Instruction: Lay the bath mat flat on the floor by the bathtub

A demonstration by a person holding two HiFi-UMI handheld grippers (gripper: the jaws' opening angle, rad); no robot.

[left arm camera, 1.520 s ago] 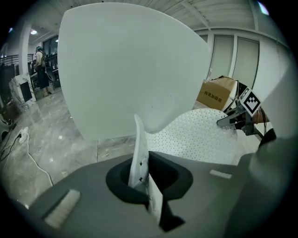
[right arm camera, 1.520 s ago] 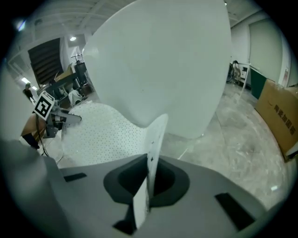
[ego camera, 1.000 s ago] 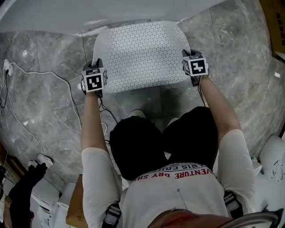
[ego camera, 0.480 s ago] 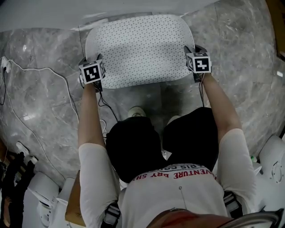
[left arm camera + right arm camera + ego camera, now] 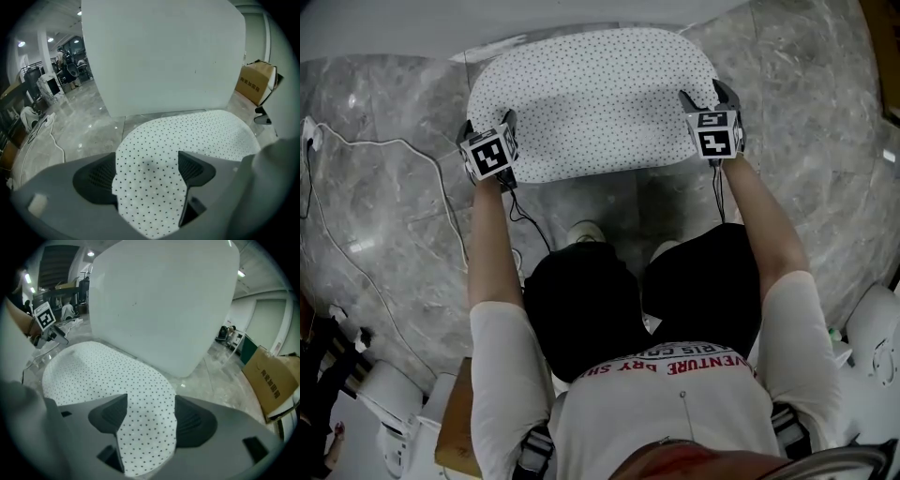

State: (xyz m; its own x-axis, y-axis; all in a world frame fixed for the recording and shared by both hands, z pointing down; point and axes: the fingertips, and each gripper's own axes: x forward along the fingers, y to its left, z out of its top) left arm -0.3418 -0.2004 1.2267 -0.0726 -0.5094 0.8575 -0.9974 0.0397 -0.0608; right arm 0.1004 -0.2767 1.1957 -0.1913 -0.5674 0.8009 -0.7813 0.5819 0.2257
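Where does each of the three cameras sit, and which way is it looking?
Head view: on the person's head, facing steeply down at the bath mat, arms and legs.
Left gripper view: on the left gripper, along its jaws, just opened, mat corner between.
Right gripper view: on the right gripper, the same.
Shared: all show mat and bathtub.

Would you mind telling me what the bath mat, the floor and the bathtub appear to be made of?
Bath mat: probably soft fabric or foam, matte white with small dark dots; its corners curve up limply.
Floor: polished marble or marble-look tile, judging by the grey veining, joint lines and lamp glints.
Bathtub: smooth plain white, perhaps acrylic or enamel; there is only a faint sheen, so I can't tell which.
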